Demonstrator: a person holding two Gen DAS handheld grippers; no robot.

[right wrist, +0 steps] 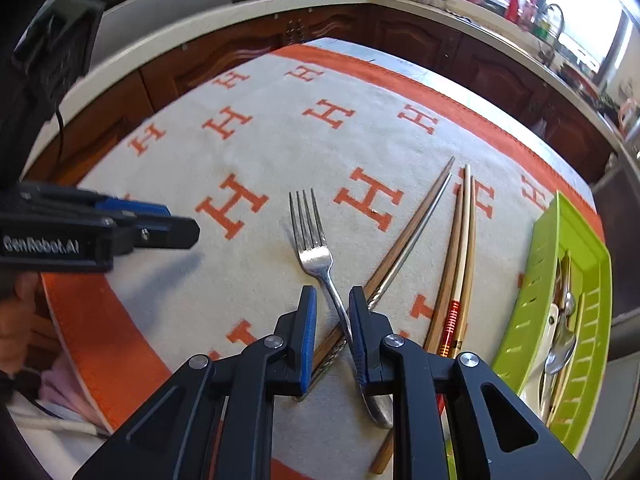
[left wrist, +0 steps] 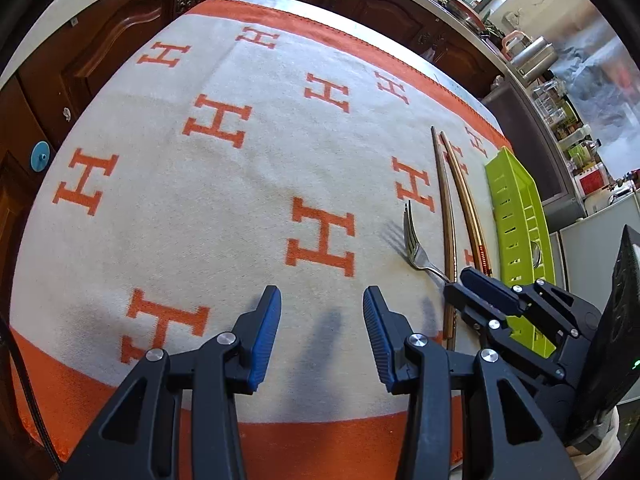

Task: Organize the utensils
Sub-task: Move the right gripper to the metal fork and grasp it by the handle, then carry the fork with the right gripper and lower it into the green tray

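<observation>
A silver fork [right wrist: 316,256] lies on the white and orange cloth, its handle crossing a brown and silver chopstick pair [right wrist: 404,248]. My right gripper [right wrist: 333,300] is open, its fingers on either side of the fork handle, just above it. A second wooden chopstick pair [right wrist: 460,248] lies to the right. A green slotted tray [right wrist: 588,280] at the right holds spoons and other utensils. My left gripper [left wrist: 322,304] is open and empty over bare cloth, left of the fork [left wrist: 414,244], the chopsticks [left wrist: 448,216] and the tray [left wrist: 516,208].
The cloth [left wrist: 200,200] with orange H letters covers the table. Dark wooden cabinets and a pale counter [right wrist: 240,12] run behind it. Kitchen clutter and a window sit at the far right [left wrist: 560,80]. My left gripper shows at the left of the right wrist view [right wrist: 160,226].
</observation>
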